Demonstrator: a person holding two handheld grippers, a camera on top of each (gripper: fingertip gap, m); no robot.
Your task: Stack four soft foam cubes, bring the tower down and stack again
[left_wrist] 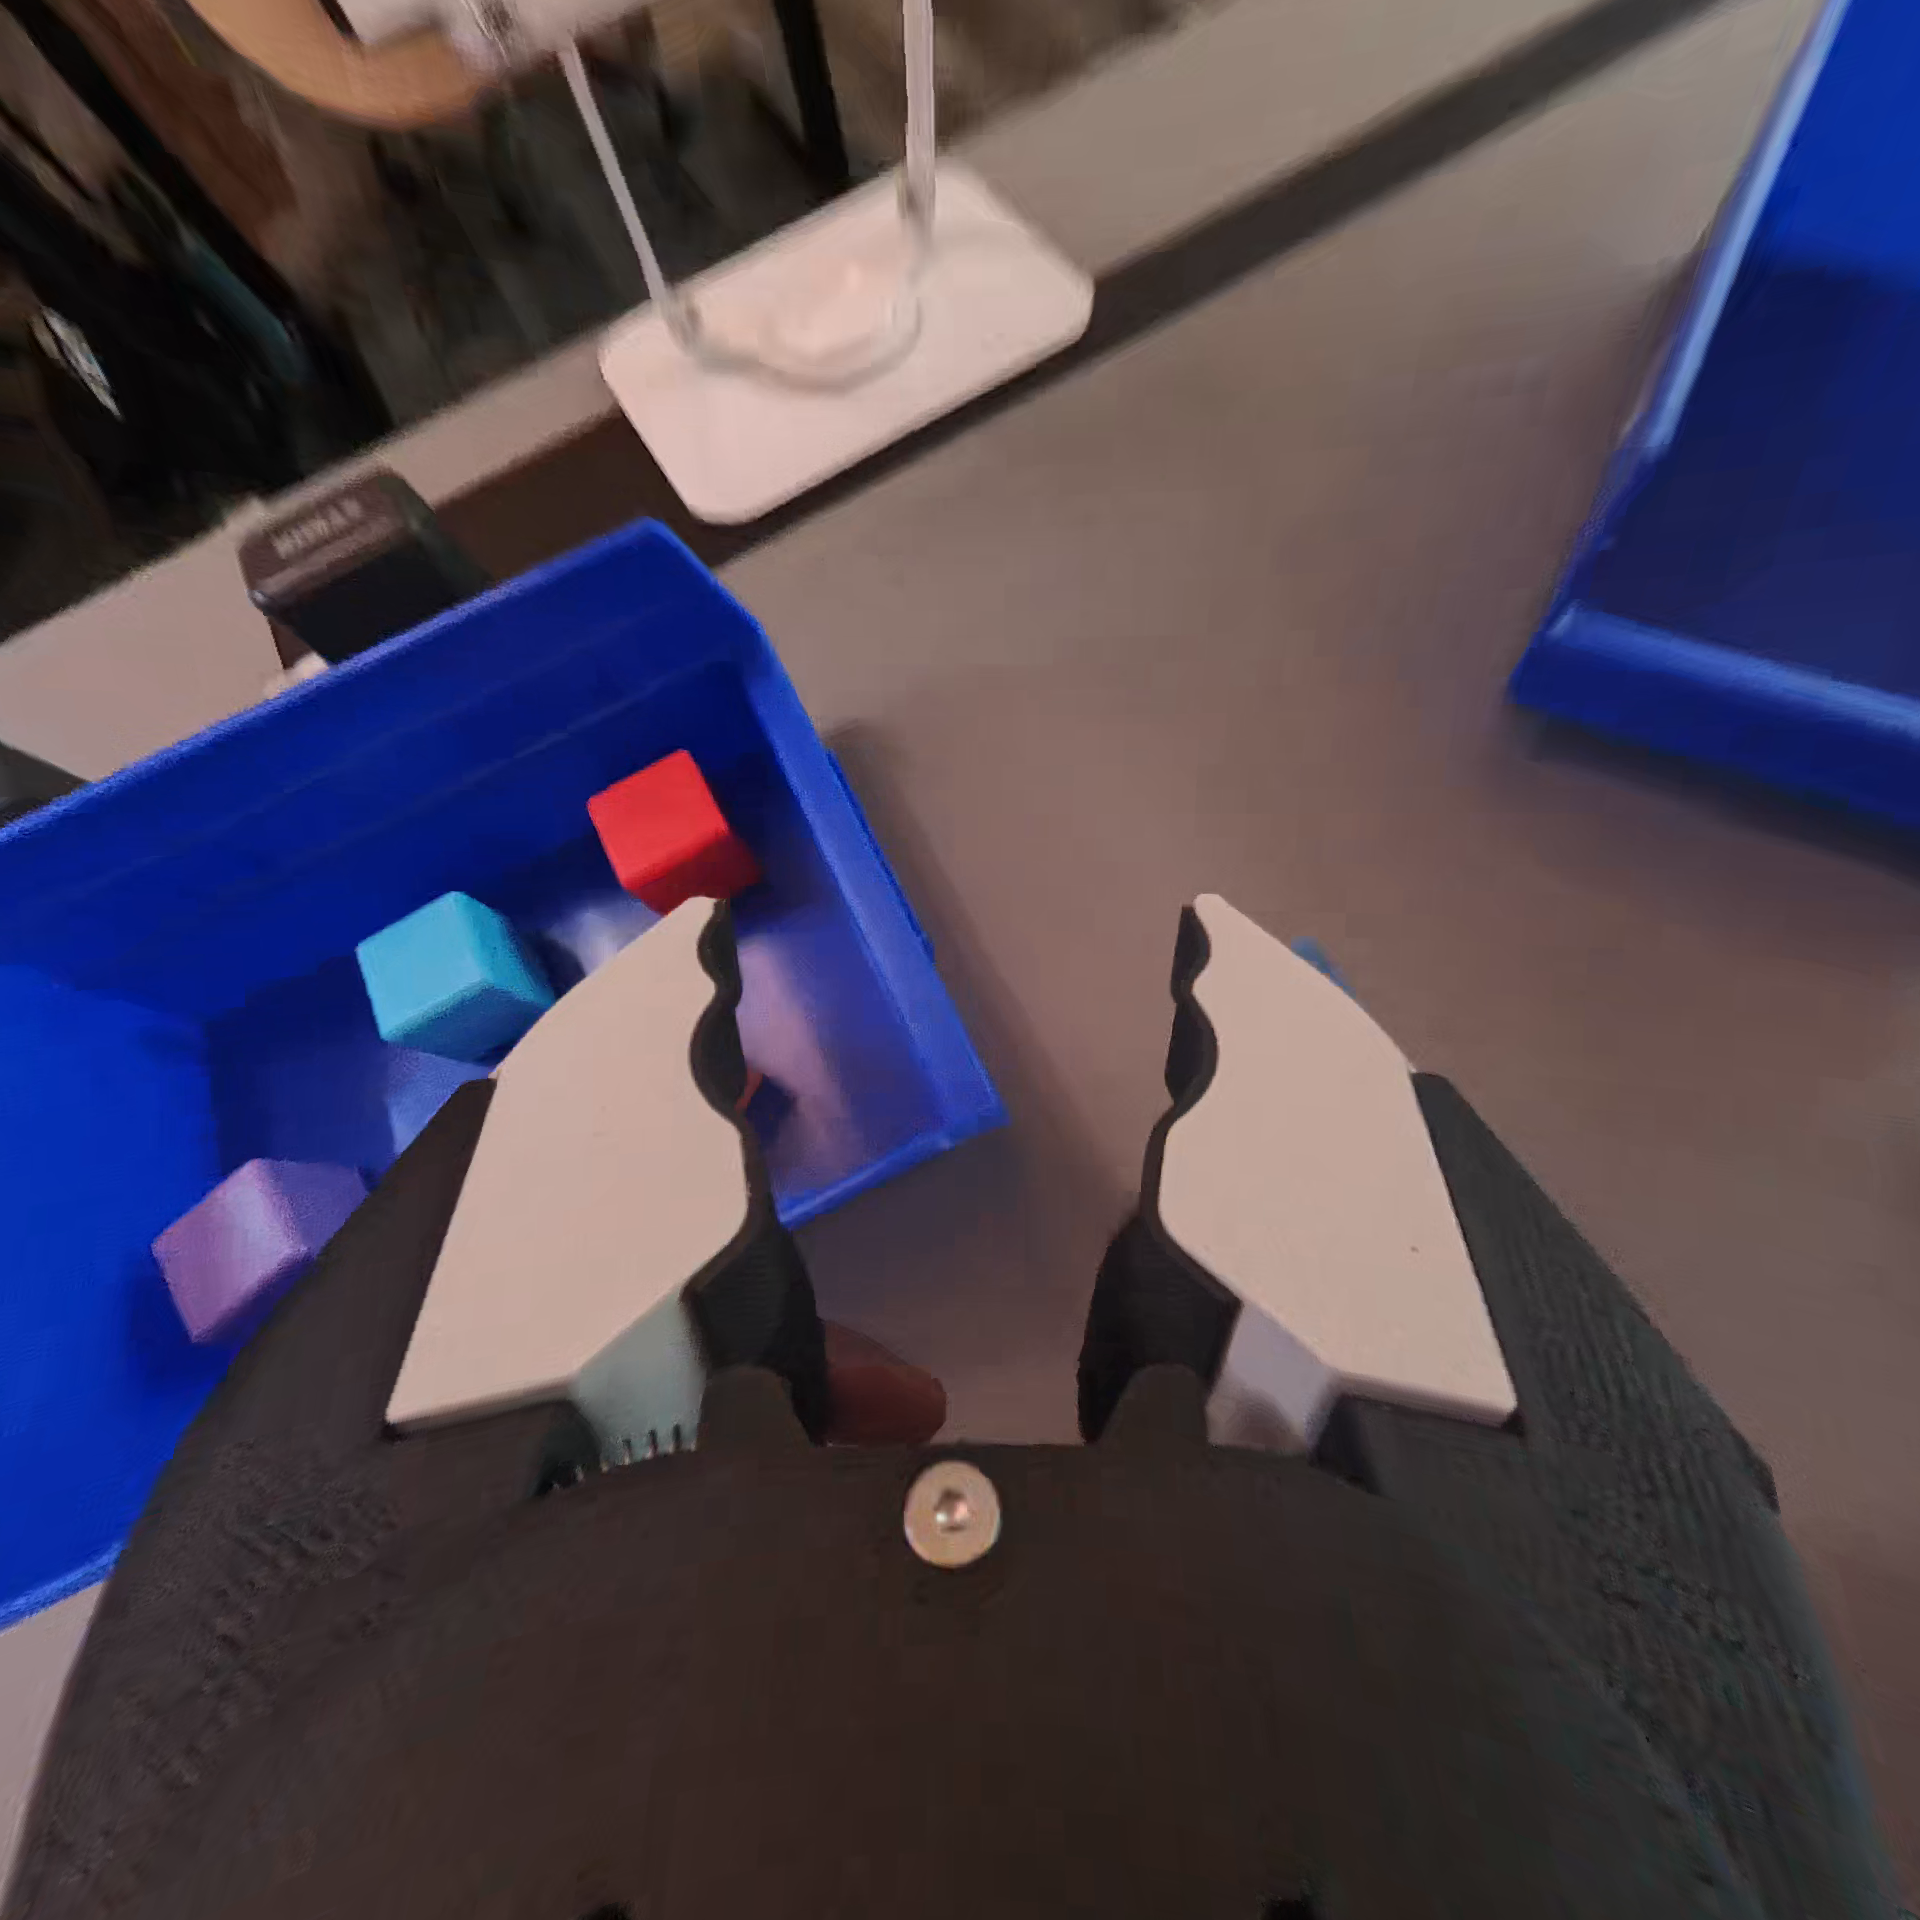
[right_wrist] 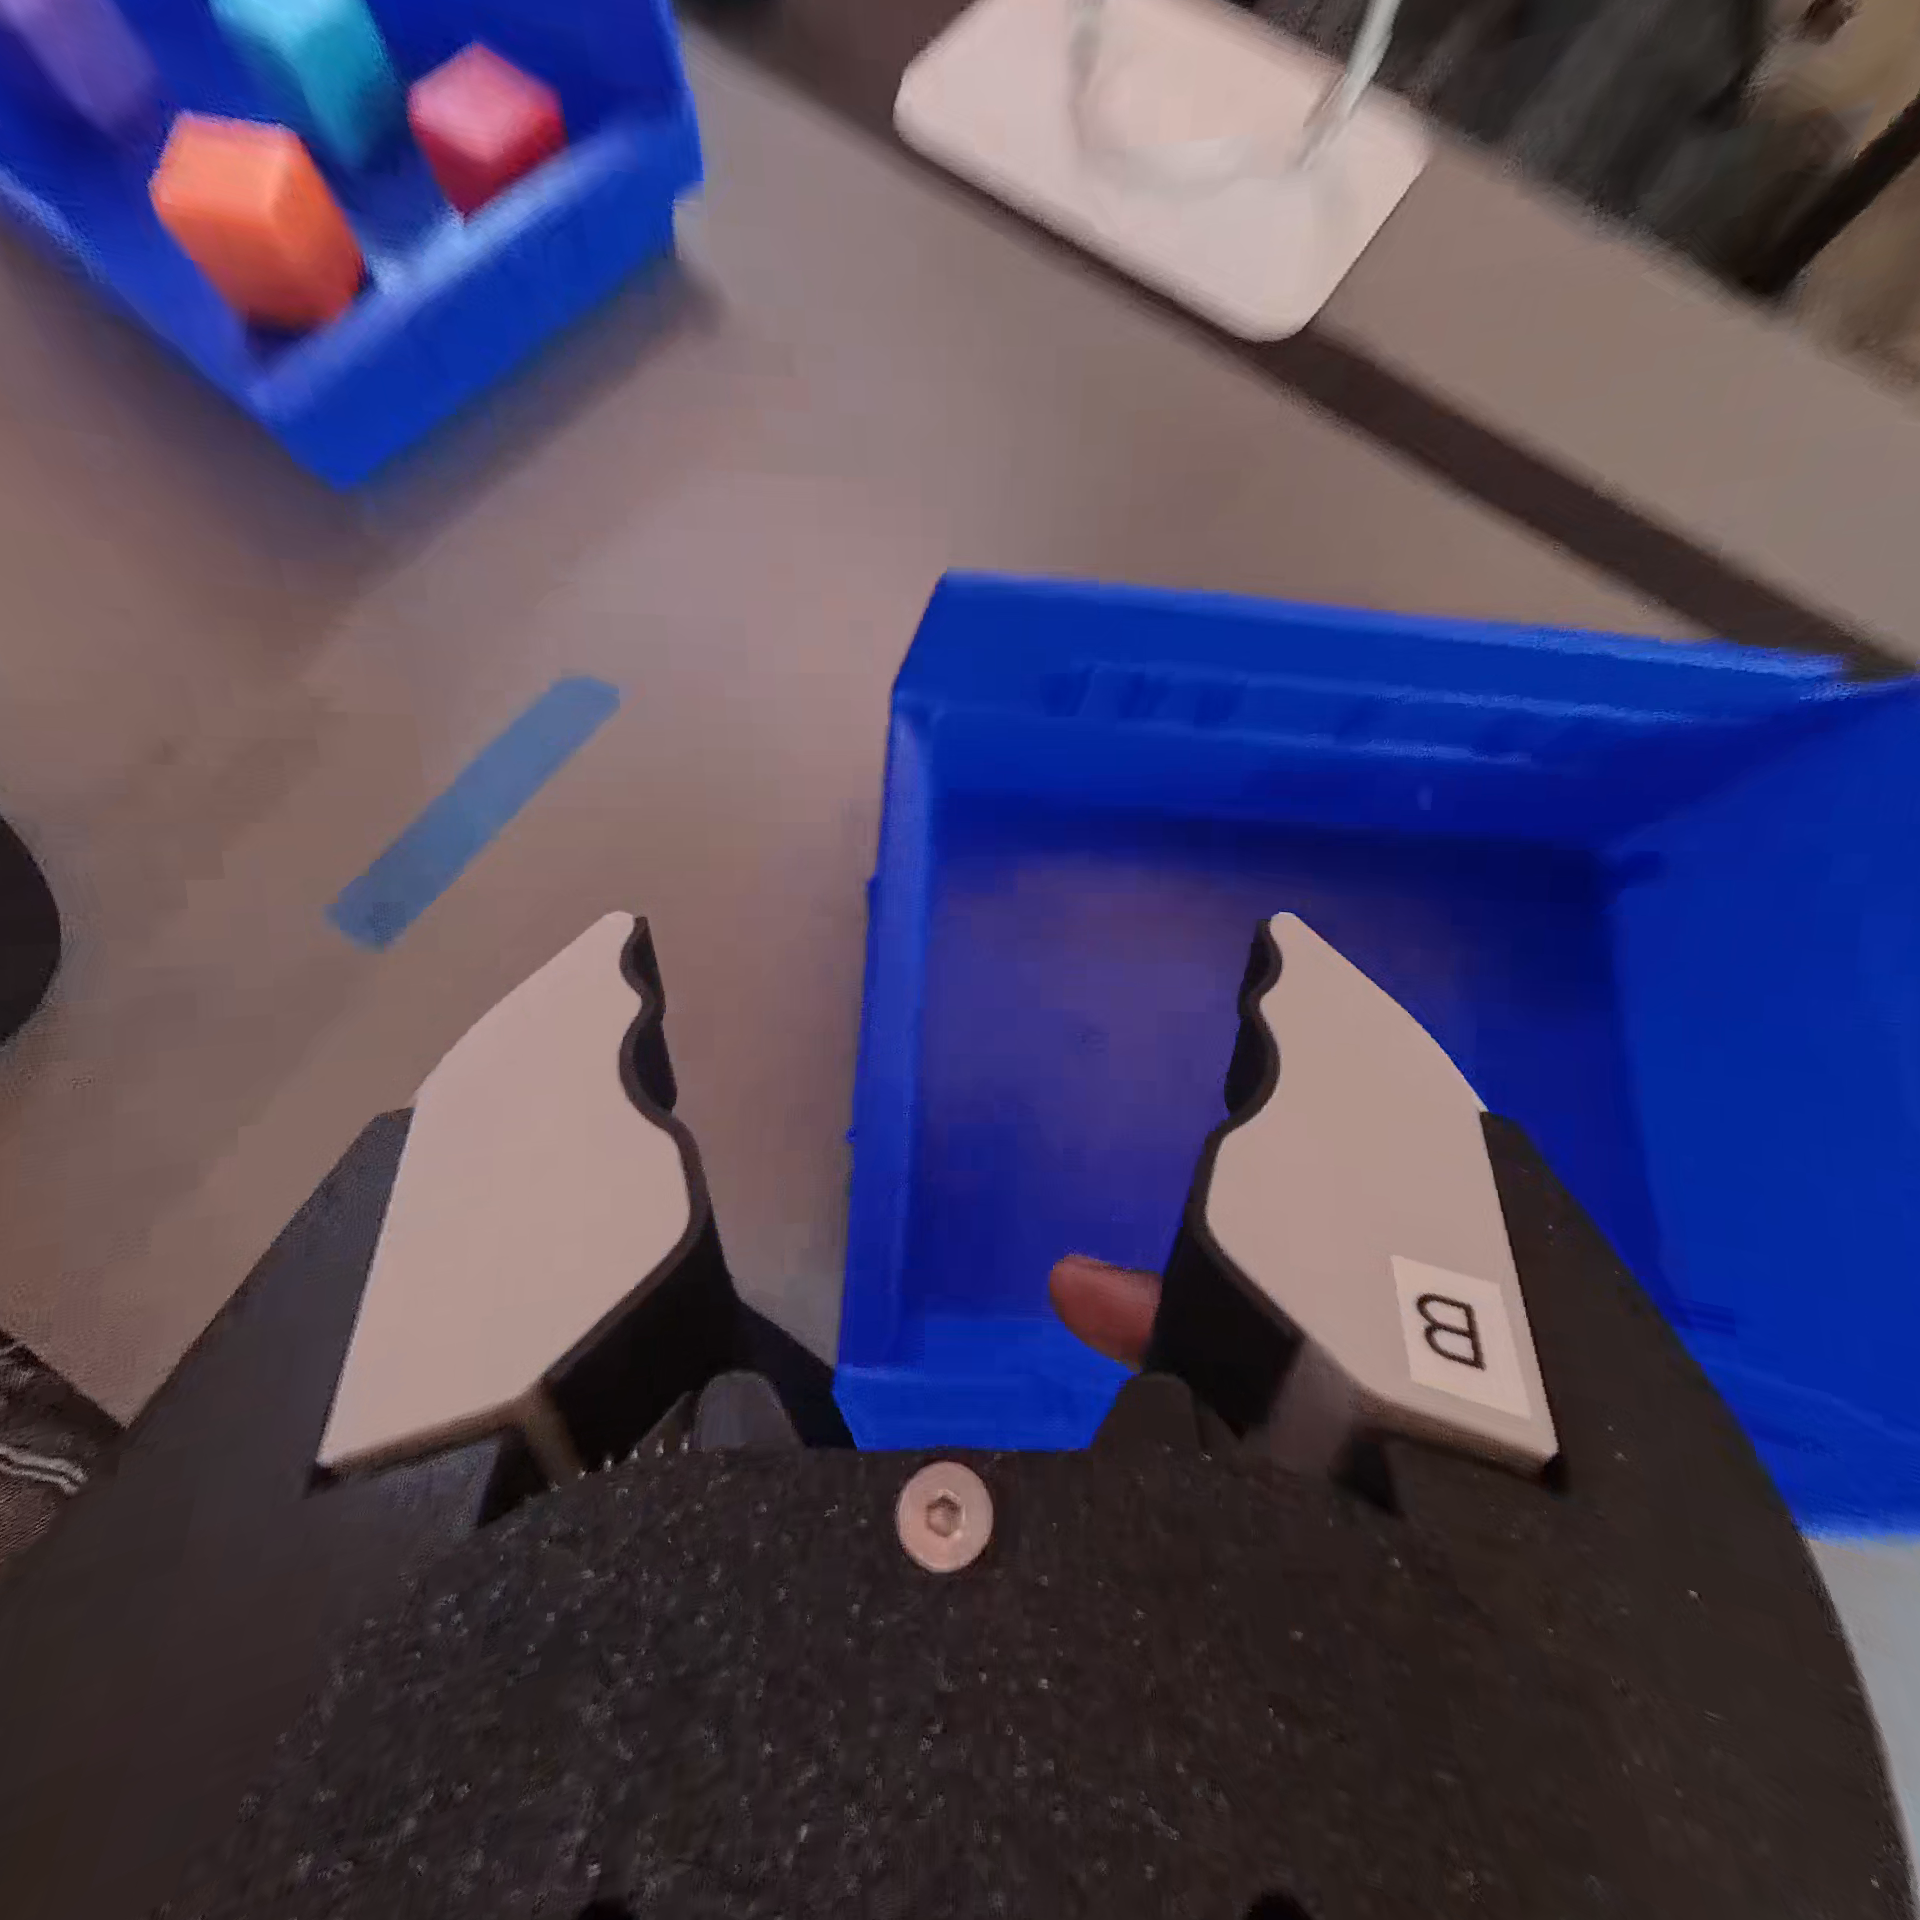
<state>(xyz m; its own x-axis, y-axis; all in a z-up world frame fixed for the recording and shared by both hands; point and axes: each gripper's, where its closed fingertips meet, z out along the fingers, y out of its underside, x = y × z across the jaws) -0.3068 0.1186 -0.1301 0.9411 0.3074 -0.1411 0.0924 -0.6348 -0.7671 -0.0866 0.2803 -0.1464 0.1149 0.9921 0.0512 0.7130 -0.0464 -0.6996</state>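
Note:
In the left wrist view a blue bin [left_wrist: 883, 997] on the grey table holds a red cube [left_wrist: 670, 831], a light blue cube [left_wrist: 452, 971] and a purple cube [left_wrist: 244, 1247]. My left gripper [left_wrist: 956, 925] is open and empty, over the bin's right wall. In the right wrist view the same bin [right_wrist: 468, 301] lies far left and holds an orange cube [right_wrist: 260, 218], a red cube [right_wrist: 483, 125], a light blue cube [right_wrist: 312, 62] and a purple cube [right_wrist: 73, 52]. My right gripper [right_wrist: 956, 935] is open and empty, above a second blue bin [right_wrist: 1351, 675] with nothing in it.
A white stand base [left_wrist: 847, 343] with thin clear legs sits at the table's far edge; it also shows in the right wrist view [right_wrist: 1164, 156]. A blue tape strip [right_wrist: 473, 810] lies on the table between the bins. A black object [left_wrist: 343, 571] stands behind the left bin. The white stand base [left_wrist: 847, 343] is about 40 centimeters from my left fingertips and 45 centimeters from my right.

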